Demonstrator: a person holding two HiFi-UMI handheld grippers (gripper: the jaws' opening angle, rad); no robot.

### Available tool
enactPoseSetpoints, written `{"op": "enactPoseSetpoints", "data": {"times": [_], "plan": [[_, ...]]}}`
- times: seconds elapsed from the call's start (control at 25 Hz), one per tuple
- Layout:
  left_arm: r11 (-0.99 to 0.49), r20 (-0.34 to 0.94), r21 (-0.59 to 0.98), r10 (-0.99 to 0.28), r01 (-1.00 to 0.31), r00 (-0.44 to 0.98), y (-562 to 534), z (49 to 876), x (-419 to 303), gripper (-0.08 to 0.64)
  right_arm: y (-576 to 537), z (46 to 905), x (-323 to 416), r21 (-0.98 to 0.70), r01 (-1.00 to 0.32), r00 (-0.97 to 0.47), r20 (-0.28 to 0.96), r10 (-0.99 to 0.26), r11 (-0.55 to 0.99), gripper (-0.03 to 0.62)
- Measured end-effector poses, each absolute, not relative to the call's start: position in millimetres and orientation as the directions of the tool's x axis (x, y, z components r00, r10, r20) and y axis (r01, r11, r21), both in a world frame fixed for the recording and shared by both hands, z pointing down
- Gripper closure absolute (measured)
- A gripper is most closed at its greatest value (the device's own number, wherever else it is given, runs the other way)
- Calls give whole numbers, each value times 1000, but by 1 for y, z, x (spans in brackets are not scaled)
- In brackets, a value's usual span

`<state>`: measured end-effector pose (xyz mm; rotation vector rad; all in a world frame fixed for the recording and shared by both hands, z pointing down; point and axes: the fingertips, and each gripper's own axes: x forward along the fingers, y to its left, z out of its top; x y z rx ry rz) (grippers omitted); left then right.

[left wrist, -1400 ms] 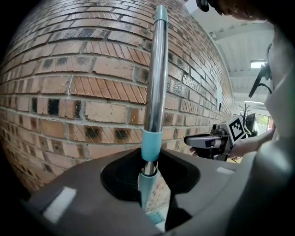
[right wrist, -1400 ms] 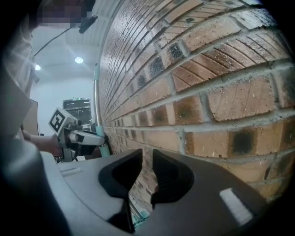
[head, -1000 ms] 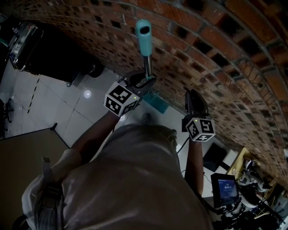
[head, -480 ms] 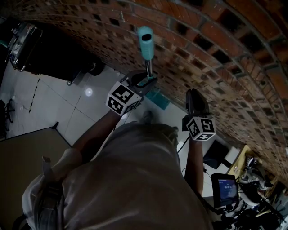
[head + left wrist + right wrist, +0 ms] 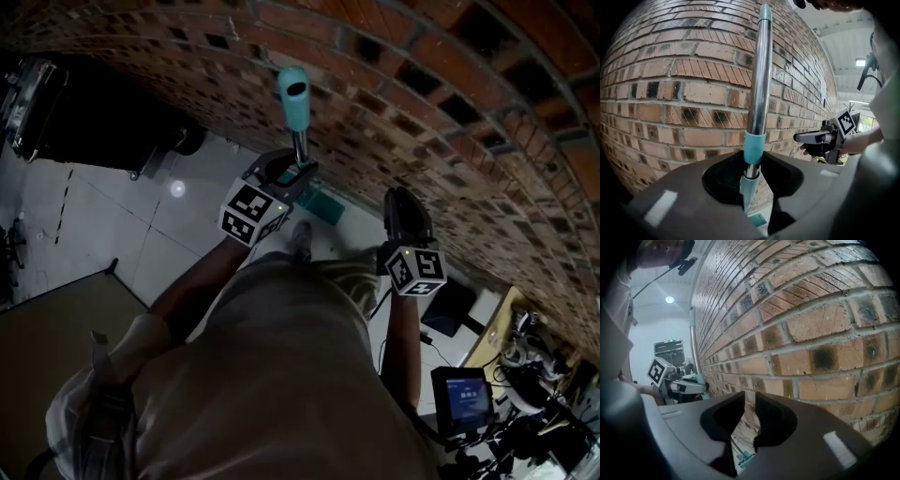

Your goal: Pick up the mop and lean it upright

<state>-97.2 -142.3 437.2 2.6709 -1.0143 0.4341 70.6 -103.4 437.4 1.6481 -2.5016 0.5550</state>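
At the upper left of the head view a dark wheeled cart (image 5: 84, 122) stands on the pale tiled floor (image 5: 112, 216), apart from the work. Toward the centre, the left gripper (image 5: 298, 173) is clamped on the mop (image 5: 294, 98), a silver metal pole with a teal grip. The left gripper view shows its jaws pressed on the pole's teal collar, the shaft rising nearly vertical just before the red brick wall (image 5: 670, 93). The mop's teal head (image 5: 322, 203) lies low at the wall's foot; whether it sits on the floor I cannot tell. Right of centre, the right gripper (image 5: 401, 199) hovers near the bricks, jaws drawn almost together on nothing. The pickup looks done and the mop is upright; what seems left is settling it against the wall and letting go.
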Motion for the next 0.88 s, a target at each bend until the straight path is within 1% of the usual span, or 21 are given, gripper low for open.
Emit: {"op": "enactPoseSetpoints", "data": {"times": [0.2,0.4,0.88], "plan": [[-718,402,135,-590,-683,700,-143,464,-90,430,-101,450,72,-265,-894,-430,292,-854,360,523],[-670,435,150,-616,-727,657,-145,490,-93,430,-104,453,67,-252,-882,-462,296,-836,399,523],[-660,481,146,-603,-737,636,-155,534,-88,430,-109,456,77,-257,-890,-444,300,-844,376,523]]}}
